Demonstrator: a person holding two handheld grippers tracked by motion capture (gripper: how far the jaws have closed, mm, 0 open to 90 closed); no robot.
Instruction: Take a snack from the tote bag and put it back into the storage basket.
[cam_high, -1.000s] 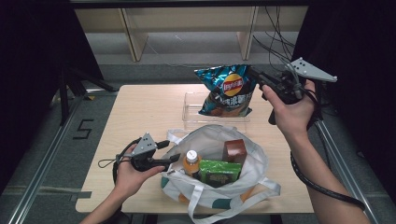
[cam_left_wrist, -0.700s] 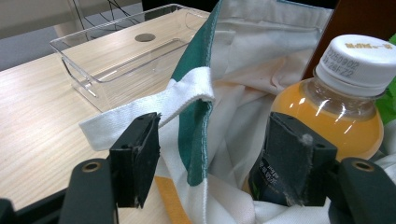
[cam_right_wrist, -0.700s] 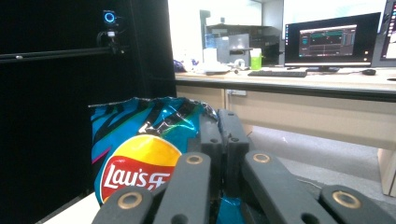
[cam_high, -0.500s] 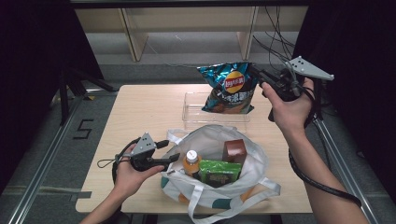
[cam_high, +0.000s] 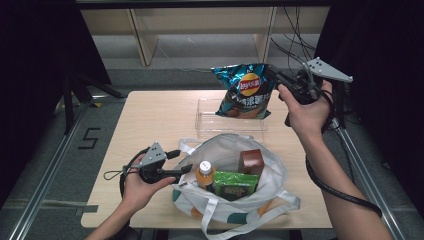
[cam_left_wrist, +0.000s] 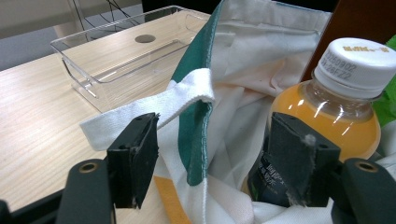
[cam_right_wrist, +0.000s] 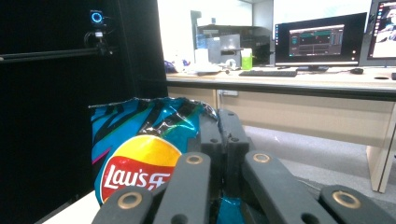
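While tote bag (cam_high: 227, 165) holds juice bottle (cam_high: 204, 174), green box (cam_high: 235, 183), brown box (cam_high: 251, 161), left claw (cam_high: 184, 170) released, right claw (cam_high: 270, 75) grasping chips bag (cam_high: 245, 91)

My left hand-held gripper (cam_high: 172, 162) is matte black, with a grey three-cornered plate (cam_high: 151, 153) on top and a thin black cable looped behind it, on the side away from the white tote bag (cam_high: 235, 155). Its two pads (cam_left_wrist: 134, 158) are flat black rubber, scuffed with pale lint, set on arms with brass-coloured pivot screws. My right hand-held gripper (cam_high: 274, 75), farther from the bag, carries the same grey plate (cam_high: 327, 70) and a thick black cable (cam_high: 335, 187) trailing under my forearm. My forearms are bare, without sleeves.
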